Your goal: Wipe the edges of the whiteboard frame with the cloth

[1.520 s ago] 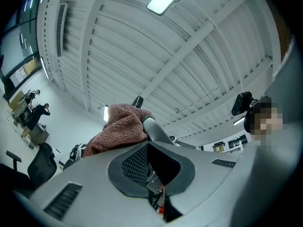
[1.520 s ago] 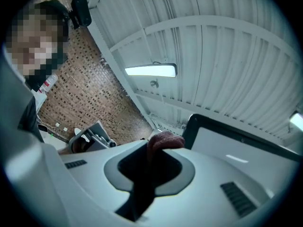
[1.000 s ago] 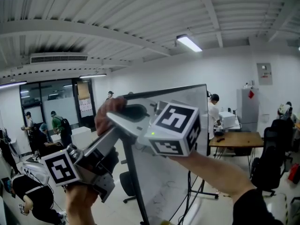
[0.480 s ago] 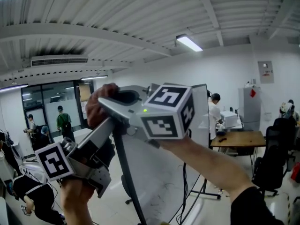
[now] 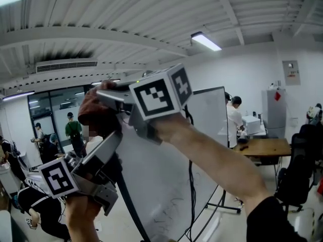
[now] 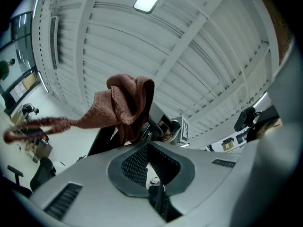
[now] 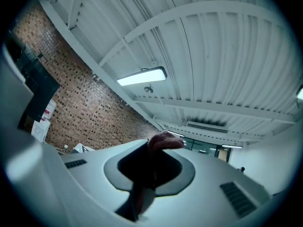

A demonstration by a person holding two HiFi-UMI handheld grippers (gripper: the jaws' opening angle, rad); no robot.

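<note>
In the head view the whiteboard stands tilted before me, its dark frame running down the left side. My right gripper, marker cube uppermost, is shut on the brown cloth at the board's top left corner. In the right gripper view the cloth bulges out between that gripper's jaws. My left gripper reaches up from below, close to the frame. The left gripper view shows its jaws shut and empty, with the cloth draped over the frame corner just ahead.
A person in white stands behind the board by a wooden desk, with a black chair at the right. Several people are at the far left. Cables hang in front of the board.
My right gripper has slid the cloth up and to the left along the frame's top edge, and its marker cube has turned over. The left gripper has stayed low beside the frame.
</note>
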